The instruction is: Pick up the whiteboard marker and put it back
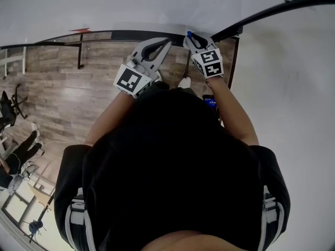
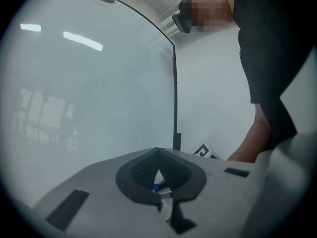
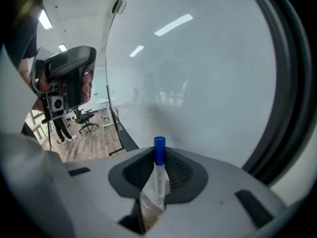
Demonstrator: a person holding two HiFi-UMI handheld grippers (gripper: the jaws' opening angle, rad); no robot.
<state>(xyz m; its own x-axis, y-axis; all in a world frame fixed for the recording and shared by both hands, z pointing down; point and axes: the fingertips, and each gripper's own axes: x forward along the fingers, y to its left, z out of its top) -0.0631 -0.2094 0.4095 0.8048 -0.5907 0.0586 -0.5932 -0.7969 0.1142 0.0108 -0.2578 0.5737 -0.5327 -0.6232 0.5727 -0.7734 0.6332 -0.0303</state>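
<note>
I am pinching the marker [image 3: 159, 178] in the right claw [image 3: 158, 156]. Its white barrel is lying lengthwise between the two ribbed pads, and its blue cap [image 3: 159, 149] is poking out past the tips, pointing at the whiteboard [image 3: 198, 73]. In the head view the same cap [image 1: 189, 34] is sitting just short of the board's dark lower edge [image 1: 110, 35], so the marker is up in the air in my grip, close to the board. I cannot tell whether it is touching.

The left claw [image 2: 158, 153] is pressed together with nothing in it. Its tips are meeting and only a thin gap is showing further back between the pads. It is aiming at the whiteboard [image 2: 89, 93] too, just left of the right claw [image 1: 192, 39].

In the head view the left claw [image 1: 166, 43] is angling up and to the right. Both marker cubes [image 1: 131, 80] [image 1: 208, 61] are facing the camera. Both bare forearms are reaching forward from black sleeves, the left one [image 1: 107, 120] slanting inward and the right one [image 1: 236, 114] running straighter up to its handle. From the right claw's camera I am seeing fingers [image 3: 87, 89] wrapped round the left handle. Wood flooring [image 1: 63, 98] is spreading below the board, and an office chair [image 3: 85, 118] is standing well behind.
</note>
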